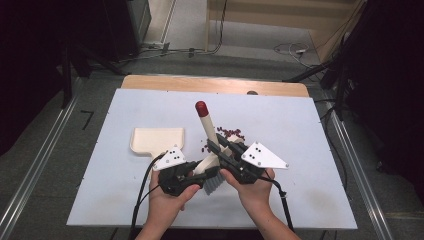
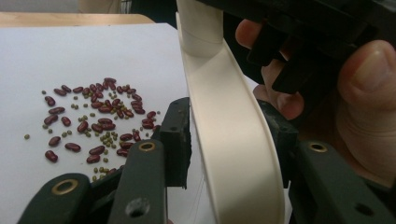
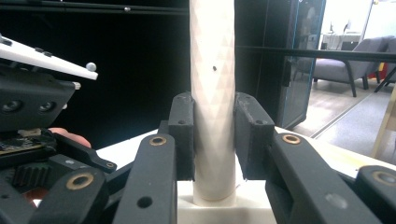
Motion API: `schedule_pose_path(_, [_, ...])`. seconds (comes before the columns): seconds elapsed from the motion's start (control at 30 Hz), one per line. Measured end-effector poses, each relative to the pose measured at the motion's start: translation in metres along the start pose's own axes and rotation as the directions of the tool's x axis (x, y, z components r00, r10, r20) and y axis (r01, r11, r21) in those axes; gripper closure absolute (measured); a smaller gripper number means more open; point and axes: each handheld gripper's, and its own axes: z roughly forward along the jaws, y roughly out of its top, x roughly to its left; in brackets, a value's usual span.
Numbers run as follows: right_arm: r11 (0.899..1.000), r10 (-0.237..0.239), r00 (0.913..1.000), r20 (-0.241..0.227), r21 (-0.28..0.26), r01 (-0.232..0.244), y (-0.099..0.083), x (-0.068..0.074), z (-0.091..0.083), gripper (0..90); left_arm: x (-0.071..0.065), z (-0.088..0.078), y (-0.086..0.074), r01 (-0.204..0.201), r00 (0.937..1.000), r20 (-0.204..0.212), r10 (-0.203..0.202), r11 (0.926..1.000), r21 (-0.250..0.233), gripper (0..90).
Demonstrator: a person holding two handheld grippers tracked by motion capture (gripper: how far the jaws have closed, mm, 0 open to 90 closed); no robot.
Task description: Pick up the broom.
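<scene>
In the high view a white sheet [image 1: 300, 130] covers a wooden table [image 1: 215, 84] whose bare edge shows along the far side; around it lie grey floor, metal rails on the left and right, and loose cables on the floor beyond. No readable writing or brand shows anywhere. Near the middle of the sheet a cream dustpan [image 1: 156, 140] lies flat, and just right of it a cream hand brush [image 1: 209, 145] with a red-tipped handle stands tilted, bristles down at the near side. The left gripper [image 1: 197, 172] and right gripper [image 1: 220, 150] meet at the brush, each in a hand at the near edge. A scatter of dark red beans [image 1: 227, 135] lies just beyond the brush. In the left gripper view the left gripper [image 2: 229, 140] is clenched across the cream curved back of the brush [image 2: 233, 140], its pads pressing both sides; kidney beans and small green beans [image 2: 95, 121] lie spread on the white sheet to the left, and the other hand's fingers sit at the right. In the right gripper view the right gripper [image 3: 214, 140] clamps the brush's upright faceted handle [image 3: 212, 93] just above its base; behind is a dark room, with a grey armchair [image 3: 345, 65] on a lit floor at far right.
</scene>
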Motion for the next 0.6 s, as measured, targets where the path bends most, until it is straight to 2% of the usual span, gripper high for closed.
schedule_pose_path(0.13, [1.0, -0.015, 0.9996, 0.024, 0.006, 0.015, -0.001, 0.002, 0.0, 69.7, 0.0, 0.001, -0.001, 0.007, 0.9995, -0.031, -0.006, 0.9999, 0.014, 66.7])
schedule_pose_path(0.23, [1.0, -0.018, 0.9992, 0.037, 0.016, 0.017, 0.0, 0.004, 0.0, 69.6, 0.002, 0.0, 0.0, 0.007, 0.9994, -0.034, -0.006, 0.9995, 0.03, 68.1])
schedule_pose_path(0.33, [0.999, -0.01, 0.9994, 0.032, 0.032, 0.009, 0.0, 0.004, 0.0, 69.3, 0.001, -0.001, 0.0, -0.018, 0.9978, -0.063, 0.021, 0.9989, 0.044, 68.3])
schedule_pose_path(0.43, [0.998, 0.014, 0.9998, 0.015, 0.06, -0.014, 0.002, 0.002, 0.0, 67.7, 0.003, -0.004, 0.0, -0.051, 0.9958, -0.073, 0.055, 0.997, 0.059, 68.5])
schedule_pose_path(0.53, [0.994, 0.079, 0.996, -0.041, 0.08, -0.076, 0.007, -0.003, 0.0, 50.6, 0.008, -0.011, 0.003, -0.083, 0.9946, -0.058, 0.086, 0.9944, 0.066, 68.5])
schedule_pose_path(0.6, [0.991, 0.093, 0.9923, -0.082, 0.102, -0.084, 0.011, -0.009, -0.001, 41.8, 0.01, -0.014, 0.004, -0.092, 0.9938, -0.057, 0.096, 0.9935, 0.068, 68.5])
